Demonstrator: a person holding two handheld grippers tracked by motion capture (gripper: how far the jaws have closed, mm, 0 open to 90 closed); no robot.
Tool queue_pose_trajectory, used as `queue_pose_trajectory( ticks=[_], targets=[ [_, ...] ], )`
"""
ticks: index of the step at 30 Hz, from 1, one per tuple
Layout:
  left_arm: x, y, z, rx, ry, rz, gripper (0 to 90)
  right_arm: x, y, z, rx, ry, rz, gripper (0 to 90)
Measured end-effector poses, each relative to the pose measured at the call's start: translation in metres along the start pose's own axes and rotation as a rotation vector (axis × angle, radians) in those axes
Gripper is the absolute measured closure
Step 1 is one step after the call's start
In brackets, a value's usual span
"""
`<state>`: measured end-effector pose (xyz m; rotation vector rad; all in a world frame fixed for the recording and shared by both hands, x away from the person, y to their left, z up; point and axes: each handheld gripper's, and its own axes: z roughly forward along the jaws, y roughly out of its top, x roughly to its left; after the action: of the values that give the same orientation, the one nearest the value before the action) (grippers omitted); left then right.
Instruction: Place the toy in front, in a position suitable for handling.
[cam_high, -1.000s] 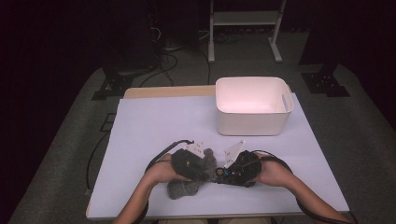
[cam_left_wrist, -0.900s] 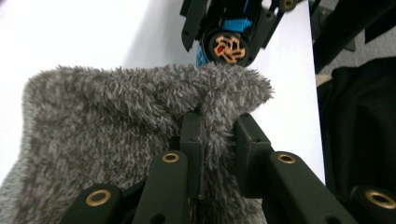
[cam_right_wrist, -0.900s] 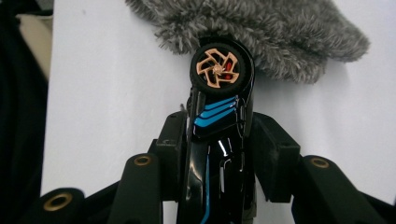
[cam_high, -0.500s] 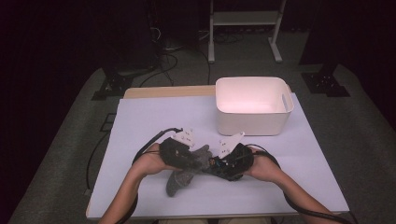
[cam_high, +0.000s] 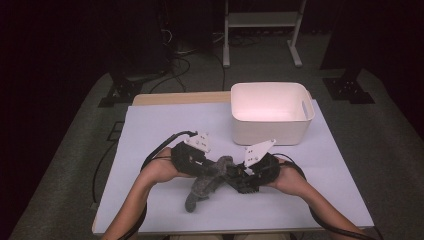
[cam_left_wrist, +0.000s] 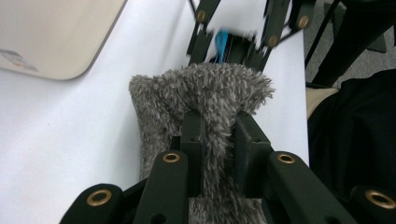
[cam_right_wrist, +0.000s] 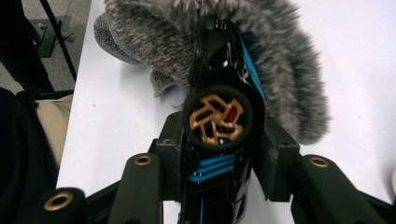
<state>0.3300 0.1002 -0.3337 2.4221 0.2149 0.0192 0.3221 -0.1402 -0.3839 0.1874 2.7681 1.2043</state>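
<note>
Since the earlier frame, the left gripper (cam_high: 200, 162) had risen off the worktop (cam_high: 160, 125) and carried one end of the fuzzy grey sock (cam_high: 207, 182) up with it, so the sock's lower end now trailed down to the surface near the person's edge of the table. The left fingers (cam_left_wrist: 194, 135) were pinching a fold of the sock's pile. The right gripper (cam_high: 245, 175) had its fingers clamped on a black toy car with blue stripes (cam_right_wrist: 219, 135), whose gold-spoked wheel faced that gripper's camera and whose nose was buried in the sock's mouth.

The step in hand looked like pulling the sock off the car, or the car out of it. It would go best if the right hand held the car level and steady while the left drew the fabric straight away along the car's length, because a sideways tug could snag the pile on a wheel.

The sock looked thick, shaggy and limp, mottled grey, with a tighter knit at its cuff. Beyond both hands stood an empty white bin (cam_high: 270, 132), well apart from the sock.
</note>
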Motion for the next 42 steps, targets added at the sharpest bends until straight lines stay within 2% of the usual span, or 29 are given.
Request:
queue_pose_trajectory(
  ticks=[5, 10, 14, 19, 25, 27, 31, 36, 38, 42],
  targets=[
    [-0.001, 0.001, 0.006, -0.014, -0.014, 0.000, 76.2, -0.001, -0.006, -0.006, -0.018, -0.005, 0.019, 57.6],
    [-0.002, 0.006, 0.007, -0.014, -0.015, 0.008, 76.2, 0.000, -0.006, -0.006, -0.030, -0.017, 0.018, 57.8],
    [-0.002, 0.006, 0.001, -0.033, -0.013, 0.005, 76.2, -0.001, -0.006, -0.004, -0.040, -0.005, 0.033, 57.9],
    [-0.003, 0.003, -0.009, -0.030, 0.005, 0.004, 76.1, 0.000, 0.002, 0.003, -0.048, 0.006, 0.026, 57.9],
    [-0.008, 0.005, -0.022, -0.010, 0.030, 0.017, 75.3, 0.002, 0.011, 0.012, -0.084, 0.043, 0.021, 57.9],
    [-0.009, 0.007, -0.020, -0.001, 0.025, 0.026, 75.4, 0.003, 0.011, 0.013, -0.083, 0.048, 0.018, 57.8],
    [-0.009, 0.009, -0.013, -0.014, 0.006, 0.029, 75.7, 0.002, 0.009, 0.009, -0.076, 0.046, 0.015, 57.3],
    [-0.013, 0.015, -0.009, 0.011, 0.021, 0.053, 75.8, 0.003, 0.005, 0.003, -0.062, 0.041, 0.013, 56.4],
    [-0.015, 0.020, -0.008, 0.033, 0.032, 0.075, 75.8, 0.003, 0.004, 0.001, -0.052, 0.039, 0.008, 54.8],
    [-0.016, 0.021, -0.008, 0.035, 0.036, 0.082, 75.7, 0.005, -0.004, -0.005, -0.035, 0.028, 0.006, 54.6]
  ],
)
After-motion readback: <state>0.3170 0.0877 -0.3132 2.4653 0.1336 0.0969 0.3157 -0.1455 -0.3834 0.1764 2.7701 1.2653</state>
